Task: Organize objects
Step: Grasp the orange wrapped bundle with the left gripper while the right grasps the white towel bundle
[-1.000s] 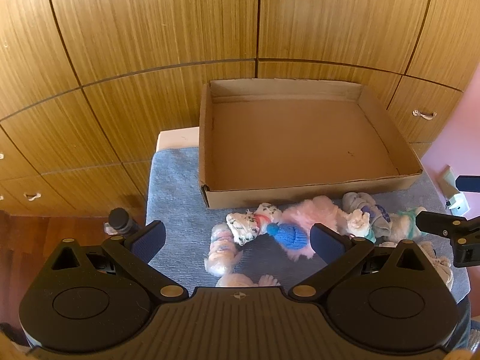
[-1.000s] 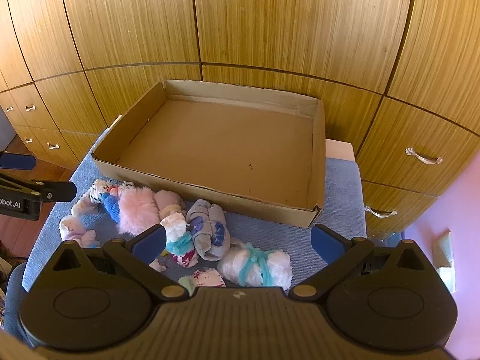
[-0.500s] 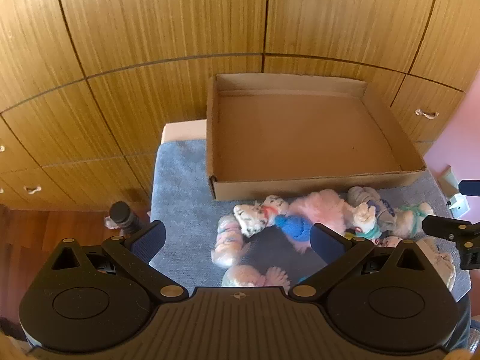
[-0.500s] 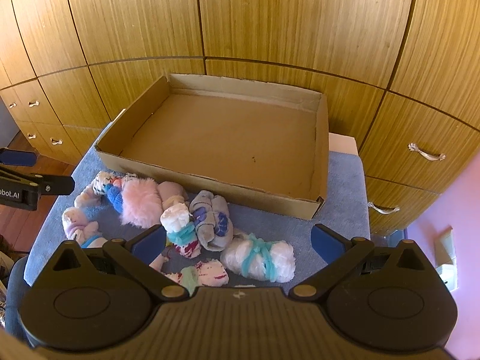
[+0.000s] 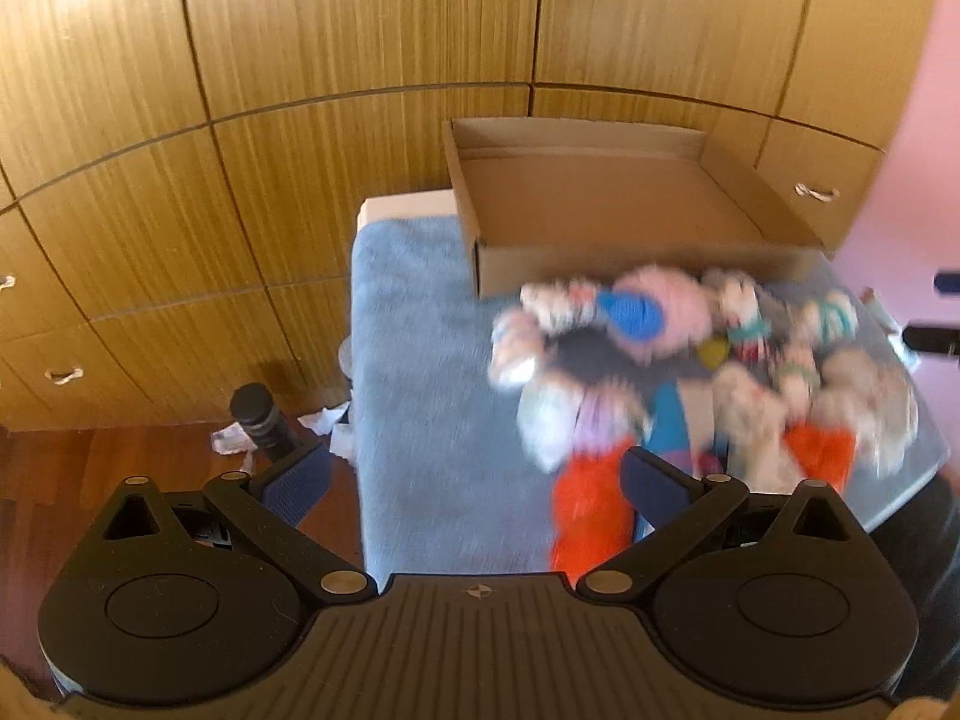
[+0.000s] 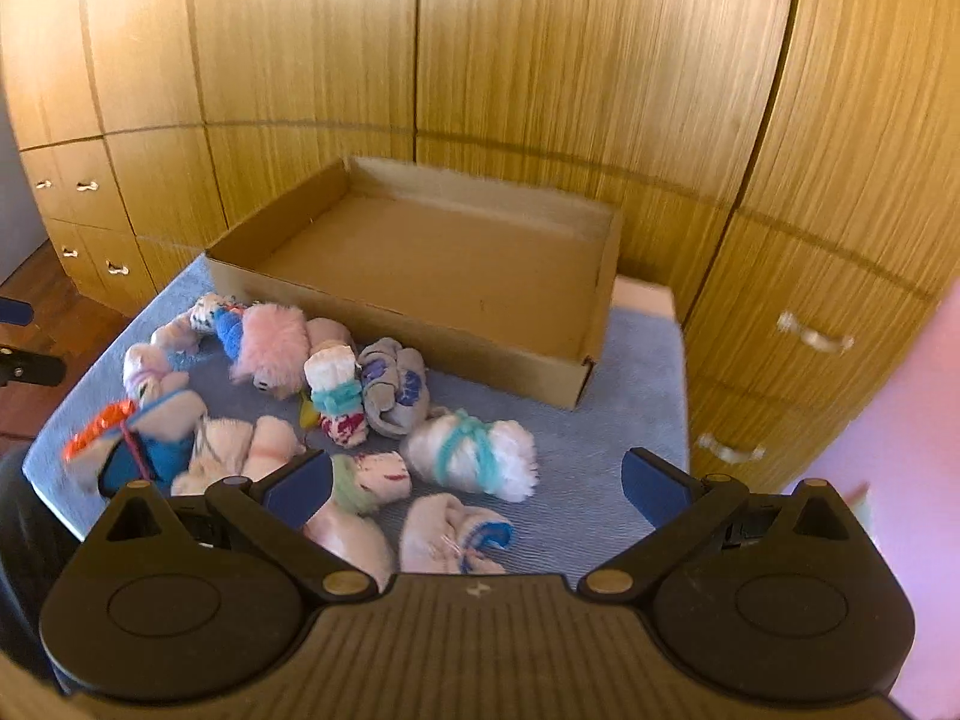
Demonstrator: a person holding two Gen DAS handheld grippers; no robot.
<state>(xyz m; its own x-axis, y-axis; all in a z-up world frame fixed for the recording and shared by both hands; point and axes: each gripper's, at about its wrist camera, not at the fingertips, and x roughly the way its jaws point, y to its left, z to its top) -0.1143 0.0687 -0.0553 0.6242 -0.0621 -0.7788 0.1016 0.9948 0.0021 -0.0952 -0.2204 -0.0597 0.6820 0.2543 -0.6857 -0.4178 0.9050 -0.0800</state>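
Brown cardboard makes the big flat box (image 5: 600, 210) in the left wrist view. It sits at the far end of a blue towel (image 5: 420, 390), right by the wooden cupboards (image 5: 300, 90). Nothing is inside the box. Just in front of its near wall lies a heap of rolled-up socks (image 5: 690, 372), but this picture is blurry, so they look like soft blobs of pink, blue, white and orange. The left gripper (image 5: 474, 474) hangs above the near part of the towel. Its two blue fingers are spread wide and nothing is between them. A black bottle (image 5: 258, 420) stands on the wood floor to the left, with bits of white paper around it.

From the right wrist view the box (image 6: 420, 324) is easy to see, and it is empty. The sock rolls lie on the towel (image 6: 630, 396) in front of it. A fluffy pink roll (image 6: 273, 348) is near the box wall, with a grey roll (image 6: 396, 390) next to it. A white roll tied with teal string (image 6: 474, 456) sits closer to the camera. The right gripper (image 6: 474, 483) floats over the closest socks. Its fingers are wide apart and hold nothing.
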